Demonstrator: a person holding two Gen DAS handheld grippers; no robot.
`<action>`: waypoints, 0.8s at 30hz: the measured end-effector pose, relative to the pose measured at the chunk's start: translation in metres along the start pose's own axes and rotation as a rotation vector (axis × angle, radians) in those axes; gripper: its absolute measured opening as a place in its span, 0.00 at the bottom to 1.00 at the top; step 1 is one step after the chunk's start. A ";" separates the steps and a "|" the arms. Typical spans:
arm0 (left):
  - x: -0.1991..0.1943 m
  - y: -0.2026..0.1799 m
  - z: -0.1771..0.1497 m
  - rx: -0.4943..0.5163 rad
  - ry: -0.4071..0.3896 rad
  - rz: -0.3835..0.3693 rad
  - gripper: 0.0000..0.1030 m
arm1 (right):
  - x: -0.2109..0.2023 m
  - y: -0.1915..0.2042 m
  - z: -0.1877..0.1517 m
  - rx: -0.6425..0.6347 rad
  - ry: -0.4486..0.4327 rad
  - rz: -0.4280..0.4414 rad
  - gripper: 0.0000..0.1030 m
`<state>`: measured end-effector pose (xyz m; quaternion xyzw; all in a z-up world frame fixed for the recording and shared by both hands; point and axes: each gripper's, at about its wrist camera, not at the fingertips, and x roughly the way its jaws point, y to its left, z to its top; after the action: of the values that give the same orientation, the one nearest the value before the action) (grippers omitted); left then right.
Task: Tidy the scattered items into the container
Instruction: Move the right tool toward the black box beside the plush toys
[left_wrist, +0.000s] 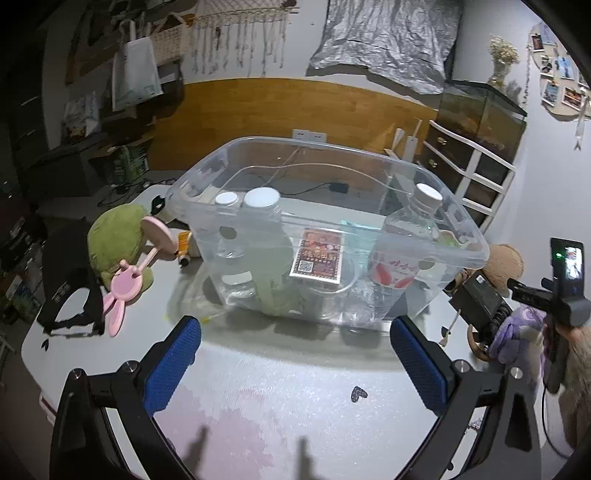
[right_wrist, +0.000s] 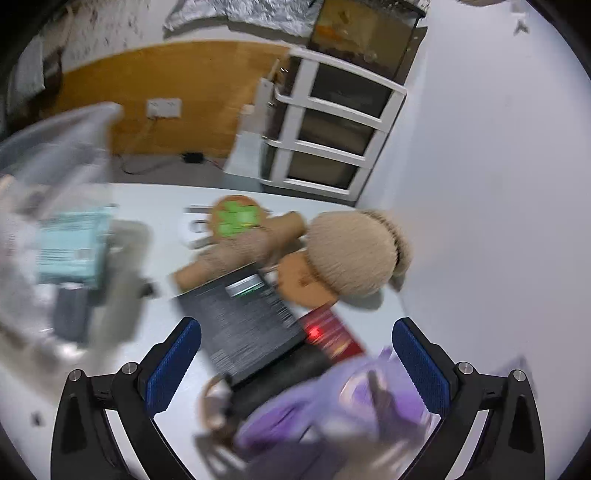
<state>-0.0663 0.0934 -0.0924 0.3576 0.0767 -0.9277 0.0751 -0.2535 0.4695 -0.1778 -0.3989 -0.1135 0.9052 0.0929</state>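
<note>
A clear plastic bin (left_wrist: 332, 206) stands mid-table and holds three capped bottles (left_wrist: 258, 236), a printed card (left_wrist: 319, 256) and a teal pack (right_wrist: 70, 243). My left gripper (left_wrist: 301, 354) hovers open over bare table in front of the bin, with nothing between its blue pads. To the bin's left lie a green plush toy (left_wrist: 114, 243) and a pink bunny-shaped mirror (left_wrist: 129, 280). My right gripper (right_wrist: 297, 354) is open above a black box (right_wrist: 243, 325), a red box (right_wrist: 332, 332) and a purple plush (right_wrist: 332, 406). A brown doll in a knit hat (right_wrist: 351, 251) lies just beyond them.
A black strap bag (left_wrist: 70, 291) sits at the table's left edge. A small black heart (left_wrist: 358, 393) lies near my left gripper. A white drawer unit (right_wrist: 332, 129) and a grey wall (right_wrist: 498, 184) close in on the right. The right wrist view is motion-blurred.
</note>
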 end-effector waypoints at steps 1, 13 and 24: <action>0.000 0.000 -0.001 -0.004 0.002 0.010 1.00 | 0.012 -0.002 0.004 -0.008 0.014 -0.018 1.00; -0.004 0.006 -0.012 -0.054 0.016 0.097 1.00 | 0.112 -0.013 0.022 -0.090 0.178 -0.097 1.00; 0.006 0.002 -0.015 -0.056 0.036 0.073 1.00 | 0.060 0.042 -0.020 -0.241 0.176 0.042 1.00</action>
<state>-0.0607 0.0933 -0.1074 0.3747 0.0912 -0.9151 0.1174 -0.2817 0.4478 -0.2445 -0.4871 -0.2045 0.8483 0.0348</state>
